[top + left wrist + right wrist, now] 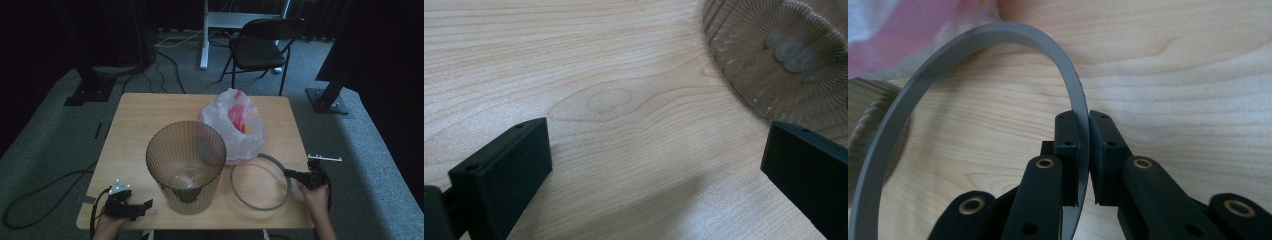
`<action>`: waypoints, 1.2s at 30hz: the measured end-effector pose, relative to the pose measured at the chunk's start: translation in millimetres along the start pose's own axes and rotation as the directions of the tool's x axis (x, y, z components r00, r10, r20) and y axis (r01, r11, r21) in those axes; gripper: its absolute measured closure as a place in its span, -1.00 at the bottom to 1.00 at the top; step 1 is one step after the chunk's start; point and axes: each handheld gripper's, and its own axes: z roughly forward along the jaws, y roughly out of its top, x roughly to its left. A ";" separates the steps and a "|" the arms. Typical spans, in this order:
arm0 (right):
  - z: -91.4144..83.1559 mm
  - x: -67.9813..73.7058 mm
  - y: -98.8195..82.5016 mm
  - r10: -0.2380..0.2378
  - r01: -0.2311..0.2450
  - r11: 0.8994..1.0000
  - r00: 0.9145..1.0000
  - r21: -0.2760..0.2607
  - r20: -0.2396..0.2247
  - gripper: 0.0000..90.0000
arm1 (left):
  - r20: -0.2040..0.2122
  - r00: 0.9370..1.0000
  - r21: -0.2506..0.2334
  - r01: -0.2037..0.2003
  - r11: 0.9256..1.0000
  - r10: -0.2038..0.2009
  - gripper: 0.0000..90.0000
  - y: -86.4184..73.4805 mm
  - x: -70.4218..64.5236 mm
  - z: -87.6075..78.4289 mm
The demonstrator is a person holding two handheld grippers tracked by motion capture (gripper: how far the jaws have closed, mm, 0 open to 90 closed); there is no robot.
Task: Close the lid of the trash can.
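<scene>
One ribbed, see-through bin is stood upright near the middle of the surface, toward the near edge, and nothing but its own bottom can be made out inside. Just behind it, toward the far edge, one thin plastic bag is slumped with something pink and red bundled in it; what exactly can't be told. One grey ring is laid flat by the near right corner, just beside the bin and touching the bag's base. Its right rim is pinched between the jaws of the right tool, clamped tight on the band as seen in the right gripper view. The left tool is held at the near left corner with its jaws spread wide over bare wood, nothing gripped, the bin's base just off one jaw.
</scene>
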 end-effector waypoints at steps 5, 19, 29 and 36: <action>-10.1 8.7 4.0 -0.026 0.025 1.000 1.000 -0.015 -0.009 0.86 | -0.001 1.000 0.001 -0.001 1.000 0.001 -1.00 -0.1 -0.1 -0.2; -40.5 17.0 1.8 -0.074 0.073 0.996 0.997 -0.047 -0.018 0.86 | 0.000 1.000 0.004 0.001 1.000 -0.001 -1.00 0.1 -0.1 -0.4; -43.4 11.7 -18.6 -0.069 0.069 0.998 0.997 0.002 -0.021 0.86 | -0.003 1.000 0.005 0.000 1.000 0.000 -1.00 0.4 -0.6 0.0; -50.2 18.1 -18.6 -0.076 0.075 0.997 0.995 -0.018 -0.068 0.86 | -0.003 1.000 0.006 0.001 1.000 -0.001 -1.00 0.4 -0.6 0.0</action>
